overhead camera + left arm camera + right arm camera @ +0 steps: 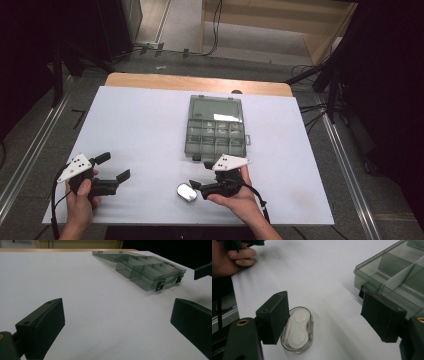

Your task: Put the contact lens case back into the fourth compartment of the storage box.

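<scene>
A small clear oval case [186,192] with a white insert lies near the table's front edge. My right gripper [201,175] points left at it, jaws open. In the right gripper view the case [297,330] lies on the table just inside the left jaw of that gripper [328,315], half hidden by it, with a wide gap to the other jaw. A smoky clear compartment box [215,127] sits mid-table with its lid laid open toward the far side. My left gripper [114,167] rests at the front left, open with nothing between its fingers [40,327].
A white sheet [150,130] covers the table, and a wooden strip [200,82] shows at the far edge. The box [392,272] stands close beside my right gripper's right jaw. Cables run on the floor beyond the table.
</scene>
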Tool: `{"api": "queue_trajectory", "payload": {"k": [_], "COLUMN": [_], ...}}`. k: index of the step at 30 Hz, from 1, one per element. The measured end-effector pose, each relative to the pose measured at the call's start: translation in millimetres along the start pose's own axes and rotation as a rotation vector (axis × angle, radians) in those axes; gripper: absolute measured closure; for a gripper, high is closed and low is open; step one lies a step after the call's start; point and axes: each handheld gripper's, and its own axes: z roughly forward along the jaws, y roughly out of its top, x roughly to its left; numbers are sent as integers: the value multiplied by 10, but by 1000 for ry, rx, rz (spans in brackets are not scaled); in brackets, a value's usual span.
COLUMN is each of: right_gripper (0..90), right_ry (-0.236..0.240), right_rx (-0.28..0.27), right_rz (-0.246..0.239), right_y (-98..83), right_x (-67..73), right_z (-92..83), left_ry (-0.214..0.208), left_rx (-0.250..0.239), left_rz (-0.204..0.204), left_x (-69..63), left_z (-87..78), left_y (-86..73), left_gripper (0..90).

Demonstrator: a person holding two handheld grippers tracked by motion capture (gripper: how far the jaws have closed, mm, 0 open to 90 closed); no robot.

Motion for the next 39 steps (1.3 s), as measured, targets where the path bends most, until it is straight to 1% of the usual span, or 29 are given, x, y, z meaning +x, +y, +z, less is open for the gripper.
{"api": "queue_trajectory", "payload": {"k": [2,4,7,9,10,11,13,14,16,19,20,21,22,25,26,28,30,32,37,39], "right_gripper": [225,227,237,274,274,303,309,312,332,359,363,363,372,378,385,393,396,408,428,435], "right_ry": [6,3,-8,-1,-1,8,28,29,27,26,19,19,20,15,3,2,4,-10,-27,-35], "right_rx": [10,17,26,31,31,33,45,52,67,64,69,69,81,95,110,115,118,135,147,151], "right_rz": [-3,-8,-7,-1,-1,0,1,0,-19,-8,-9,-9,-1,-2,-6,6,6,-13,-14,-26], "right_y": [0,0,-5,-5,-5,-7,-22,-28,-47,-63,-68,-68,-90,-110,-128,-140,-145,-171,-183,-194], "right_x": [47,60,123,136,136,147,187,200,227,245,255,255,269,285,301,313,318,349,364,376], "right_z": [33,41,92,112,112,115,147,160,195,224,234,234,250,267,282,295,303,337,371,395], "left_ry": [1,2,0,3,3,5,7,7,6,8,7,7,8,5,6,7,7,5,3,2], "left_rx": [0,2,0,-1,-1,-1,-4,-4,-4,-4,-4,-4,-4,-5,-5,-5,-4,-5,-5,-2], "left_rz": [2,4,1,-1,-1,-1,-3,-5,-5,-1,0,0,-2,-1,-1,-1,-1,-1,-1,2], "left_x": [-3,-4,-2,-4,-4,-4,2,4,4,1,1,1,1,2,1,0,-1,0,2,1], "left_z": [0,0,6,5,5,3,-3,-4,-5,-4,-4,-4,-2,-5,-5,-5,-5,-6,-6,-4], "left_y": [0,0,0,-1,-1,-1,-3,-3,-2,-3,-3,-3,-3,-3,-2,-2,-2,-3,-3,-2], "left_gripper": [0,0,0,0,0,0,0,0,0,0,0,0,0,0,0,0,0,0,0,0]}}
